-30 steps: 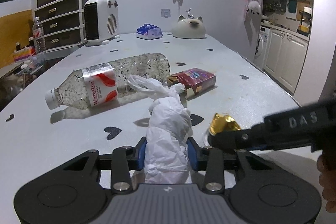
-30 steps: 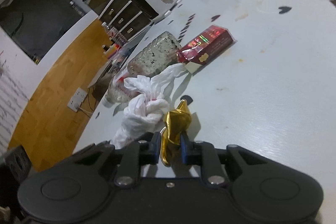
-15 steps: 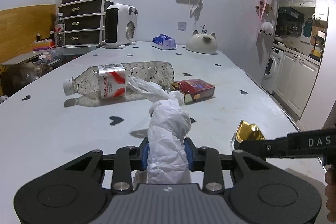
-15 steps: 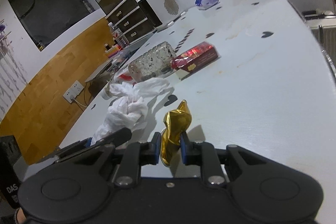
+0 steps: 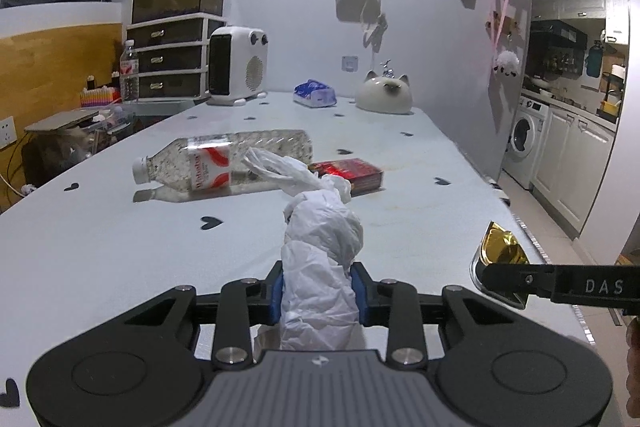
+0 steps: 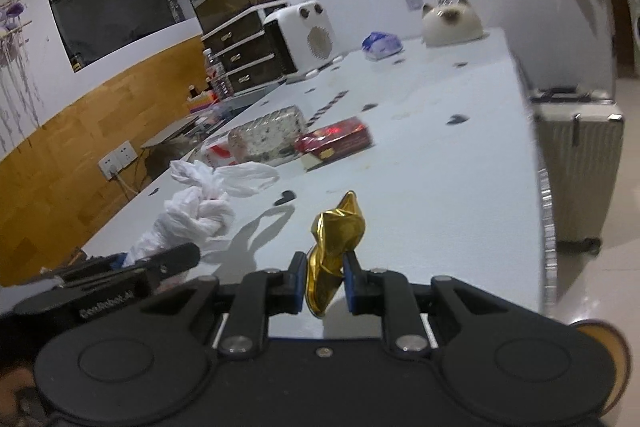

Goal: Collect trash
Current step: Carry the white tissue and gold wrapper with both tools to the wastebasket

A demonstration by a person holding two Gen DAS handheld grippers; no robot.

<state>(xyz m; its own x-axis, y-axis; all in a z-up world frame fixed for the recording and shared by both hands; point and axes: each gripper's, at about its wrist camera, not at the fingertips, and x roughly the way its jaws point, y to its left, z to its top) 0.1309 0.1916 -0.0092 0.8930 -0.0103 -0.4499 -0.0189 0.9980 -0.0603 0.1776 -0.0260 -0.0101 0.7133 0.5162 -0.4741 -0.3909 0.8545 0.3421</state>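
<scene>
Left hand-held gripper point(image 5: 318, 293) is clamped on the crumpled white plastic bag point(image 5: 320, 259); the bag sticks up and forward from between the pads, knot end out front. Right hand-held gripper point(image 6: 323, 281) is pinched narrow on the gold foil wrapper point(image 6: 334, 247), which stands up between its pads. Both loads look clear of the tabletop point(image 5: 100, 235).

I read this step as carrying both pieces off to a bin, which I can't see in either view. I'd keep both grips firm; the foil is slick and thin, so no wrist snaps. I'd keep the two grippers apart so the bag's loose tail doesn't snag the right one.

Ahead of the left gripper, not yet collected: plastic bottle point(image 5: 224, 163) lying on its side, red box point(image 5: 352, 175) just beside it.
</scene>
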